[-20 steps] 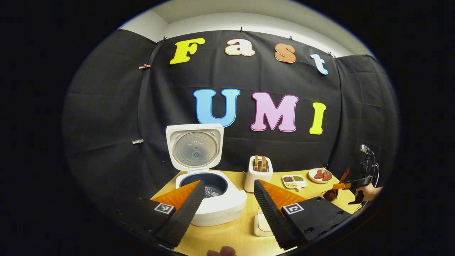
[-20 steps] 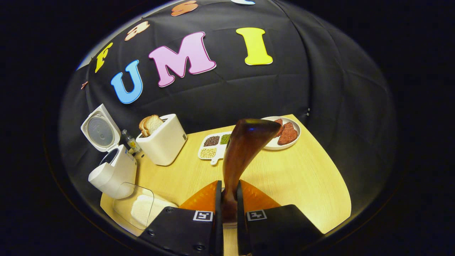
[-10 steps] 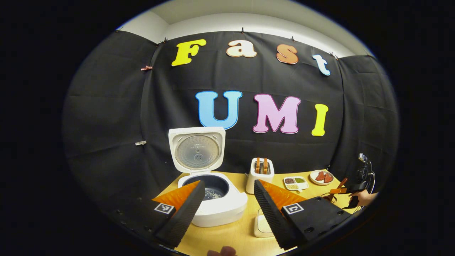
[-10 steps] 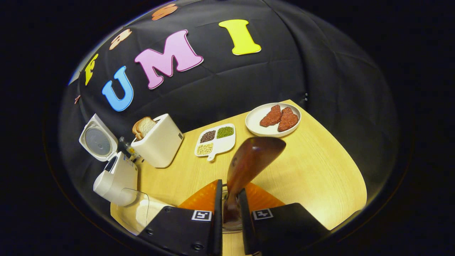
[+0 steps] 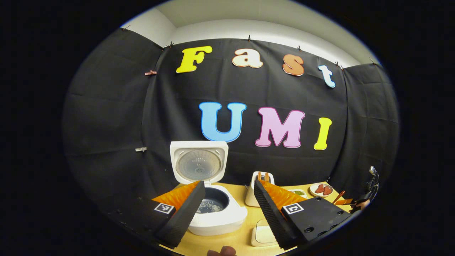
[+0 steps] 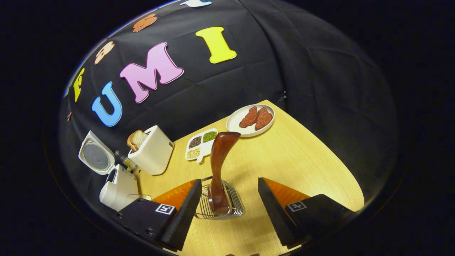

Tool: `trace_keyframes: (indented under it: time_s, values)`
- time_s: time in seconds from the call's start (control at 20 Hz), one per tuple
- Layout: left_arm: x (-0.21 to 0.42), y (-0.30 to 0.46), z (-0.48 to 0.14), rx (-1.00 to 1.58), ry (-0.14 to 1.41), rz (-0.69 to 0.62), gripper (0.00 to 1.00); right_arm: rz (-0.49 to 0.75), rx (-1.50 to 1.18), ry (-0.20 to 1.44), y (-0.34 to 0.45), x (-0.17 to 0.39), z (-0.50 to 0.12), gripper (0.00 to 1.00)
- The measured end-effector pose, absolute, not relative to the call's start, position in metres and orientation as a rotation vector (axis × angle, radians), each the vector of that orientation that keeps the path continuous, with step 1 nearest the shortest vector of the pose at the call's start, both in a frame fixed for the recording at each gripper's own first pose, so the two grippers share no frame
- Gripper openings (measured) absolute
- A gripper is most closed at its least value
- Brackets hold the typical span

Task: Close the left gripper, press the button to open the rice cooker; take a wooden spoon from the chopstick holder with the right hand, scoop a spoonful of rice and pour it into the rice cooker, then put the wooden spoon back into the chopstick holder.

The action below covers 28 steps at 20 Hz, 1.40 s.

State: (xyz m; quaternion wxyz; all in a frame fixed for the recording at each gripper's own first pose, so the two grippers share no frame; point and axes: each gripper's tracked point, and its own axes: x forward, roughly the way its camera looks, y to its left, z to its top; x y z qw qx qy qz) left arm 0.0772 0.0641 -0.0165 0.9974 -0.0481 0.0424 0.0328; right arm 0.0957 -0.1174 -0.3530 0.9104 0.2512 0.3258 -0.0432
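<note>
The white rice cooker stands with its lid up and some rice in the dark pot. My left gripper is open in front of it, holding nothing. In the right gripper view the wooden spoon stands upright in the wire chopstick holder, bowl end up. My right gripper is open, one finger on each side of the holder, touching neither it nor the spoon. The cooker shows at the left of that view. The right gripper also appears far right in the left gripper view.
On the wooden table stand a white toaster with bread, a divided dish of beans and a plate of meat slices. A clear box of rice lies right of the cooker. Black cloth walls the back.
My right gripper has opened and let go of the spoon, which now stands in the holder, and has drawn back. The left gripper view has tilted upward a little.
</note>
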Motion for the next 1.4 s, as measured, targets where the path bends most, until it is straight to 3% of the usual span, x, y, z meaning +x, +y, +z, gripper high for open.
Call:
trace_keyframes:
  time_s: [0.3,0.85,1.1,1.4]
  values:
    - [0.113,0.073,0.015,-0.118,0.017,0.053,0.95,-0.125,0.356,0.523,-0.12,0.057,-0.282,0.98]
    - [0.218,0.134,0.051,-0.109,-0.05,0.12,0.95,-0.013,0.059,0.269,-0.03,0.012,-0.13,0.98]
    - [0.288,0.166,0.048,-0.105,-0.041,0.167,0.95,0.023,0.0,0.243,0.002,-0.005,-0.104,0.99]
    - [0.359,0.195,0.016,-0.109,0.031,0.216,0.95,-0.042,-0.009,0.246,-0.002,-0.016,-0.095,0.98]
